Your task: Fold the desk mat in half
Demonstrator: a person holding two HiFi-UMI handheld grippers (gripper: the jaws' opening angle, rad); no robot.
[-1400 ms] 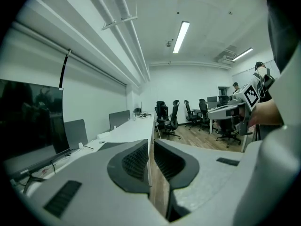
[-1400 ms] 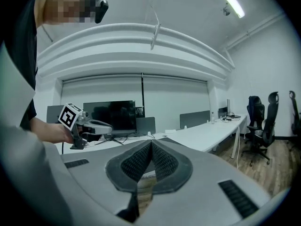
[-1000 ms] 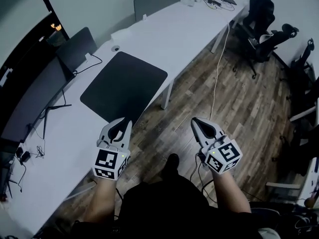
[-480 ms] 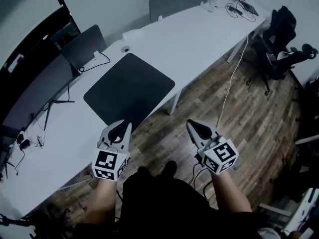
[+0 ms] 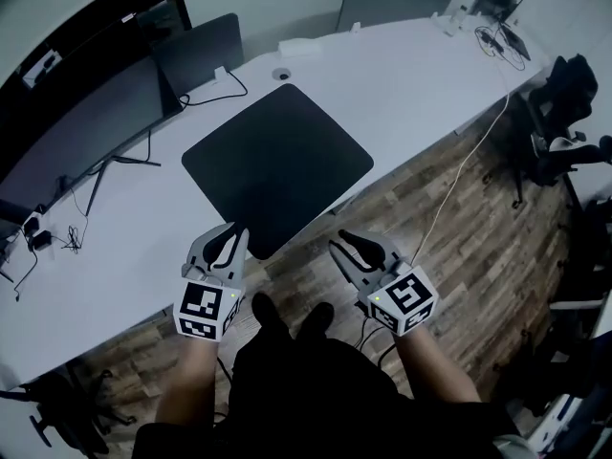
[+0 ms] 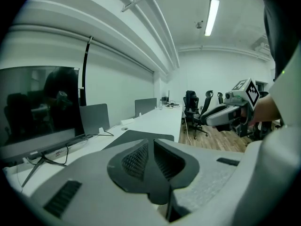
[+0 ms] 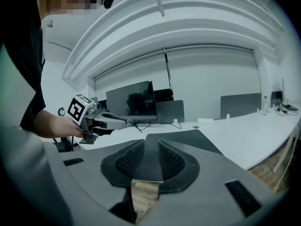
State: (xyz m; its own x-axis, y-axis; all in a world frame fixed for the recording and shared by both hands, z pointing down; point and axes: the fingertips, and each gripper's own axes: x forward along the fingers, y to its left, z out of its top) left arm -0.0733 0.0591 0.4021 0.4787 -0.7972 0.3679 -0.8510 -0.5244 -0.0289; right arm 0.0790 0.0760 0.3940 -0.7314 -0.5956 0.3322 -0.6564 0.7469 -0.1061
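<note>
One black desk mat (image 5: 277,165) lies flat on the white desk (image 5: 421,75), its near corner at the front edge. Two grippers hover beside that corner over bare floor (image 5: 449,208). The left gripper (image 5: 229,240) is closed and empty, while the right gripper (image 5: 346,244) has just been opening to a narrow gap with nothing between its jaws.

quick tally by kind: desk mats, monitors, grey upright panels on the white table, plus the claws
desk mat: 1
monitor: 1
grey upright panels: 2
claws: 2, left claw shut, right claw empty, its jaws have just been opening
total: 6
</note>
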